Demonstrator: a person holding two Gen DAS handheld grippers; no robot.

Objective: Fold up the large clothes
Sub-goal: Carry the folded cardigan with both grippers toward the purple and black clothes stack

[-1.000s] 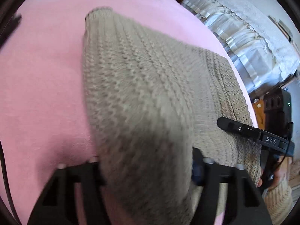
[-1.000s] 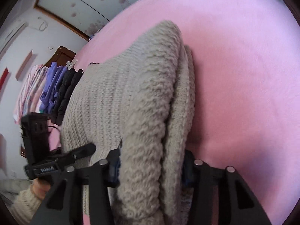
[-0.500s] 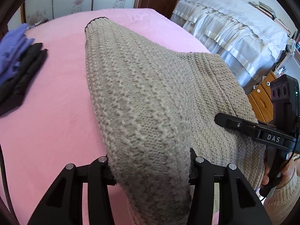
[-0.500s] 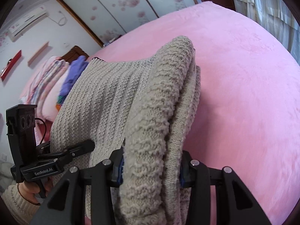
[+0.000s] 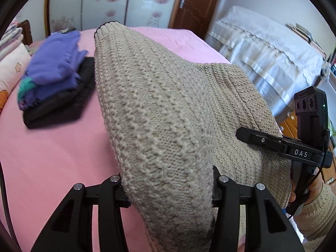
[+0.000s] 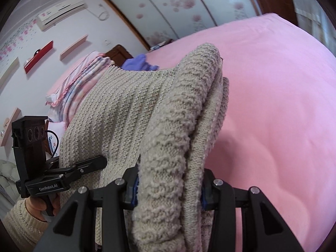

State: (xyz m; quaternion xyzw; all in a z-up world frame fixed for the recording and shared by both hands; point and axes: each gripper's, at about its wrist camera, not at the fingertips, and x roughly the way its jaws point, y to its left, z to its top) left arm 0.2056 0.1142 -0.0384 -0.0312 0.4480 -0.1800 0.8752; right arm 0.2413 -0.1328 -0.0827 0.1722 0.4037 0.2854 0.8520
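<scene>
A large beige knit sweater (image 5: 159,109) hangs folded between both grippers, lifted above the pink bed (image 5: 52,151). My left gripper (image 5: 168,191) is shut on one bunched edge of it. My right gripper (image 6: 168,191) is shut on the other edge, where several layers stack (image 6: 189,115). The right gripper also shows at the right of the left wrist view (image 5: 279,145), and the left gripper at the left of the right wrist view (image 6: 63,178). The fingertips are hidden in the knit.
A stack of folded purple and black clothes (image 5: 56,79) lies on the bed at far left. Pillows and a striped quilt (image 6: 84,77) lie at the head. A second bed with a white cover (image 5: 266,48) stands to the right. Wardrobe doors (image 5: 105,2) are behind.
Both grippers have lifted the sweater up from the bed and tilted upward, so the room and the pile of folded clothes came into view. Both grips are unchanged.
</scene>
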